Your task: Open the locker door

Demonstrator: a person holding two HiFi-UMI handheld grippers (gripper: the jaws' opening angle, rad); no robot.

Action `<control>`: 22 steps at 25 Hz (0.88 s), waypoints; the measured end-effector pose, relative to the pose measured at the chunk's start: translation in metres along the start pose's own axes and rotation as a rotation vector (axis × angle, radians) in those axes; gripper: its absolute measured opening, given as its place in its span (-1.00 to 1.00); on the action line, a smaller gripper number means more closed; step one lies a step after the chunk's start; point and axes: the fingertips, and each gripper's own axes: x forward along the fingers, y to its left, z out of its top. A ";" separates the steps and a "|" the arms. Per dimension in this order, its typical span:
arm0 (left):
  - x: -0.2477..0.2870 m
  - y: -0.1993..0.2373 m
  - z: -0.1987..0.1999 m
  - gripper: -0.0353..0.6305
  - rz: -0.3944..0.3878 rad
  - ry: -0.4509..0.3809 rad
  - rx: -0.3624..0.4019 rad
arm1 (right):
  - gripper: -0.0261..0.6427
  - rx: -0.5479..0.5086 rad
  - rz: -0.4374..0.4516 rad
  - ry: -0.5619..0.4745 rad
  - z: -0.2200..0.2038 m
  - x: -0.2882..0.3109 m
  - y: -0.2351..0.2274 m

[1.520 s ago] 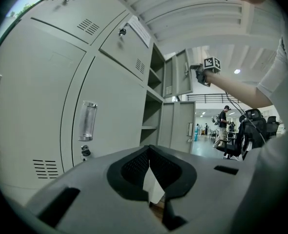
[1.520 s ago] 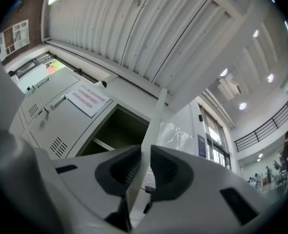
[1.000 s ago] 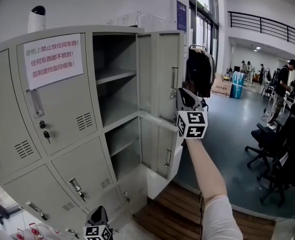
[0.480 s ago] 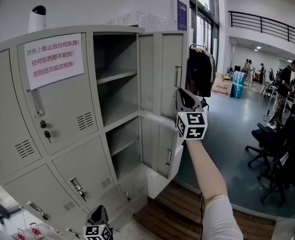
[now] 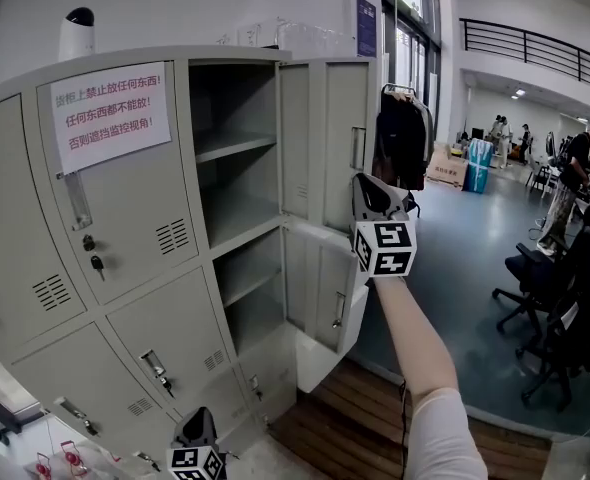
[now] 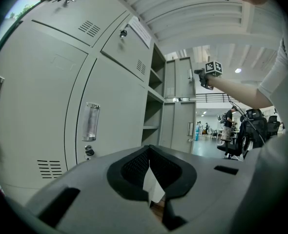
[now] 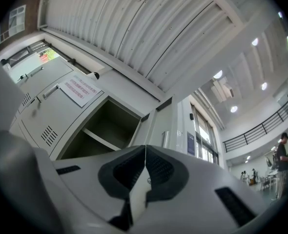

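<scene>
A bank of grey lockers fills the left of the head view. Its upper right door stands swung wide open, showing an empty compartment with a shelf. The door below it hangs open too. My right gripper is shut on nothing, its tips just under that upper door's handle and apart from it. In the right gripper view the same open door stands beyond the closed jaws. My left gripper is low at the frame's bottom, shut and empty, facing the lower closed doors.
A paper notice is taped to a closed upper door, with keys in its lock. A white device sits on top. Dark coats hang behind the open door. Office chairs and people are at the right.
The open upper door's handle now sits a little higher and further from my right gripper's tips. The right gripper has stayed shut and almost still. The left gripper has not moved.
</scene>
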 end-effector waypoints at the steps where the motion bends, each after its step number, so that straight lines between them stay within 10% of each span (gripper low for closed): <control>1: 0.000 0.000 0.000 -0.87 0.000 0.000 0.000 | -0.88 0.001 0.001 0.000 0.000 0.000 0.001; 11: 0.003 0.001 0.001 -0.87 0.000 -0.012 0.016 | -0.88 0.007 0.126 -0.023 -0.002 -0.041 0.062; 22: 0.007 0.001 0.014 -0.87 0.009 -0.047 0.044 | -0.88 0.227 0.244 0.126 -0.103 -0.141 0.155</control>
